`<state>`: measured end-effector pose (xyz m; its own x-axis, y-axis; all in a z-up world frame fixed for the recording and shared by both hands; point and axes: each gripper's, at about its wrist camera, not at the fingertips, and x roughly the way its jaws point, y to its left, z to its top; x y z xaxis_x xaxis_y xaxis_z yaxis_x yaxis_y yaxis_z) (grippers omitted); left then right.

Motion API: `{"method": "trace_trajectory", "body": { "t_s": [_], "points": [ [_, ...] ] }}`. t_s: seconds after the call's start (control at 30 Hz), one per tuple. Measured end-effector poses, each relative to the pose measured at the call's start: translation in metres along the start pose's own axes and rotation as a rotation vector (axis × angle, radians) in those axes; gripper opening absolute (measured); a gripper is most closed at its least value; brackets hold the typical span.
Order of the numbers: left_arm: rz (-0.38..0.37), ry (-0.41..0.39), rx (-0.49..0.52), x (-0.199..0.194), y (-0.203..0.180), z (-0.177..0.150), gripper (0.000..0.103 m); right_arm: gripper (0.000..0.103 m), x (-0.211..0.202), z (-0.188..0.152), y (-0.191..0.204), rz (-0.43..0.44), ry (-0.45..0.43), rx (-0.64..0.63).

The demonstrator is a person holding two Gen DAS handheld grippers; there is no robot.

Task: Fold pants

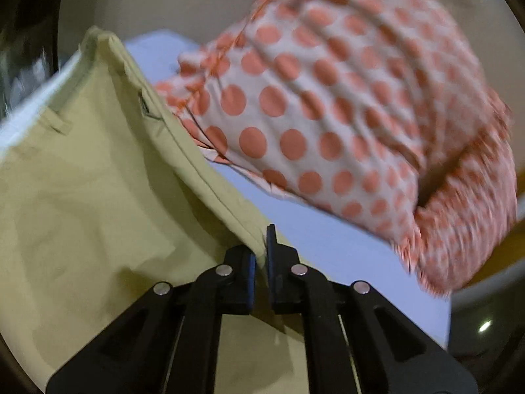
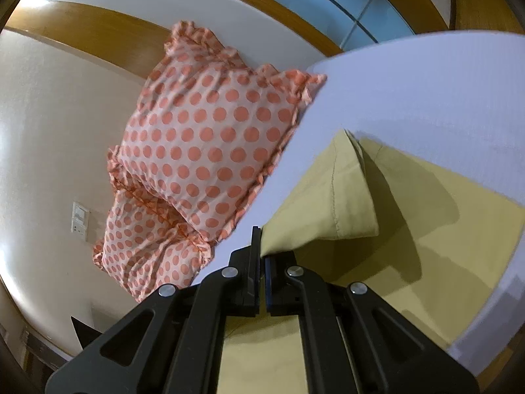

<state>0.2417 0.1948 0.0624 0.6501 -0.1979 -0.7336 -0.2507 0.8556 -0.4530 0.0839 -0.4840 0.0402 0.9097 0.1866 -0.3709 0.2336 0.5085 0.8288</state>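
- Pants (image 1: pixel 98 177) of a pale yellow-green cloth are seen spread over a bed (image 1: pixel 328 229) covered with a light lavender sheet.
- In the left wrist view, the left gripper (image 1: pixel 261 256) is closed almost fully, and a seamed edge of the pants is pinched between its black pads; the cloth is drawn up from that grip in a taut ridge running away toward the upper left.
- A belt loop (image 1: pixel 57 121) is visible on the flat part of the garment, near the far left edge of that view.
- In the right wrist view, the right gripper (image 2: pixel 261 256) is likewise nearly shut, and a corner of the pants (image 2: pixel 328 197) is clamped between its pads.
- From that grip a hemmed flap with a visible line of stitching is held raised above the rest of the garment, and a dark shadow is thrown by it onto the flat cloth below.
- Two polka-dot pillows (image 2: pixel 210 138), white with orange spots and frilled edges, are stacked at the edge of the bed, just beside the pants; in the left wrist view they (image 1: pixel 328 98) appear blurred.
- A cream wall (image 2: pixel 49 131) is seen behind the pillows, with a white switch plate (image 2: pixel 79 217) set into it.
- Wooden trim (image 2: pixel 85 32) is seen running across the top of the right wrist view.
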Motion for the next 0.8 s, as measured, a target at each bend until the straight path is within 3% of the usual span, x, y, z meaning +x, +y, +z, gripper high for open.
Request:
{"method": "trace_trajectory", "body": {
  "t_s": [0.13, 0.2, 0.4, 0.67, 0.73, 0.8],
  "points": [
    [-0.036, -0.090, 0.101, -0.097, 0.012, -0.066, 0.006, 0.002, -0.033, 0.000, 0.000, -0.026, -0.067, -0.049],
    [-0.016, -0.109, 0.141, -0.133, 0.026, -0.110, 0.007, 0.002, -0.043, -0.005, -0.005, -0.059, -0.073, -0.066],
    [-0.012, -0.041, 0.097, -0.144, 0.071, -0.186, 0.007, 0.002, -0.049, -0.024, -0.041, -0.161, -0.020, -0.048],
    [-0.037, -0.029, 0.078, -0.138, 0.088, -0.219, 0.008, 0.002, -0.063, -0.034, -0.060, -0.230, -0.006, -0.066],
    [-0.043, -0.029, 0.073, -0.140, 0.093, -0.227, 0.011, 0.016, -0.070, -0.036, -0.061, -0.261, -0.007, -0.067],
    [-0.057, -0.048, 0.075, -0.144, 0.092, -0.230, 0.014, 0.064, -0.084, -0.035, -0.064, -0.289, -0.052, -0.064]
  ]
}}
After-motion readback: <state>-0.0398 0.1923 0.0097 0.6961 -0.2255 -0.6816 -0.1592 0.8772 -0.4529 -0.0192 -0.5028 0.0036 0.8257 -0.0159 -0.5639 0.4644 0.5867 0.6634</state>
